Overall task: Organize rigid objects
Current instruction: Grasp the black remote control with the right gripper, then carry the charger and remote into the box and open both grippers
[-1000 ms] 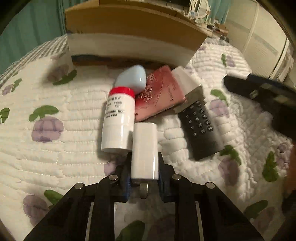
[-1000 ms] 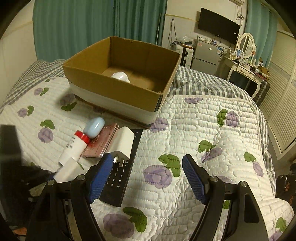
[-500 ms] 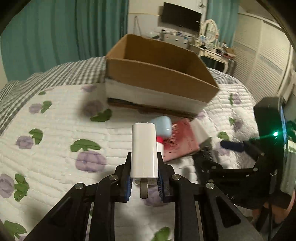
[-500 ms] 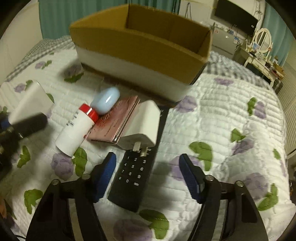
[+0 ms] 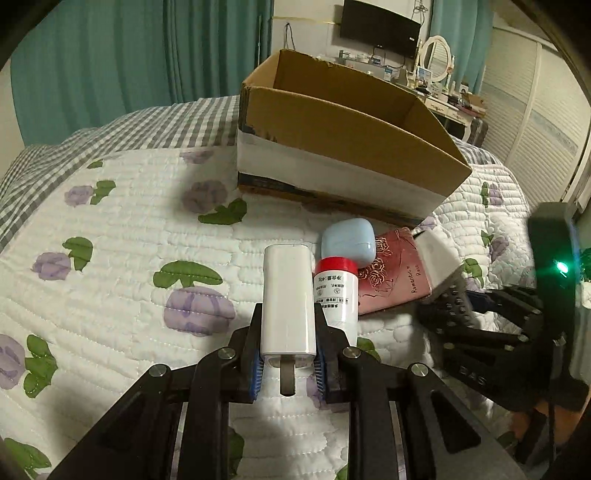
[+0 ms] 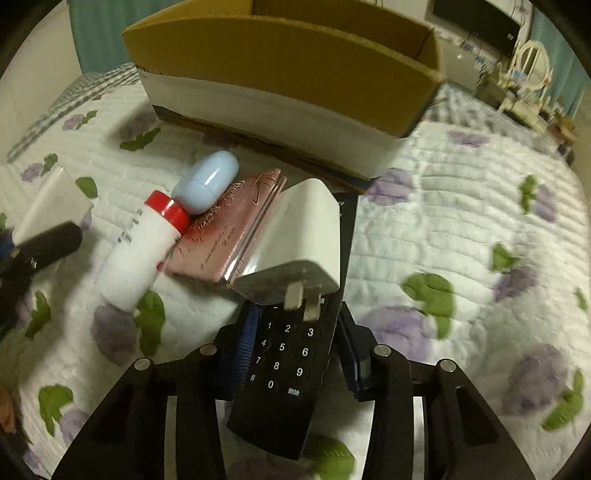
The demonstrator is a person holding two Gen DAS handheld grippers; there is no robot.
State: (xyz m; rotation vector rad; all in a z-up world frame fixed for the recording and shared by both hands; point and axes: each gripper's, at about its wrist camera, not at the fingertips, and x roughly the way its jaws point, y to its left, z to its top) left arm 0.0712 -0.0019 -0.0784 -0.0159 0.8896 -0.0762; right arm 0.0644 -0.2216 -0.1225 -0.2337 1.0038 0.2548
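My left gripper (image 5: 289, 363) is shut on a white charger plug (image 5: 288, 299) and holds it above the quilt, short of the open cardboard box (image 5: 343, 147). My right gripper (image 6: 295, 354) straddles a black remote (image 6: 288, 365); its blue pads sit at the remote's two sides. Whether they press it I cannot tell. A second white charger (image 6: 299, 243) lies on the remote's far end. Beside it lie a pink booklet (image 6: 229, 236), a white bottle with a red cap (image 6: 140, 251) and a pale blue case (image 6: 207, 182).
The items lie on a white quilt with purple flowers (image 5: 129, 240), in front of the box (image 6: 288, 66). Teal curtains (image 5: 129, 51), a dresser with mirror (image 5: 436, 70) and a wall TV (image 5: 380, 26) stand behind the bed.
My left gripper has lifted the charger off the quilt and turned toward the box. My right gripper has dropped down and forward over the remote, and its jaws have narrowed around it.
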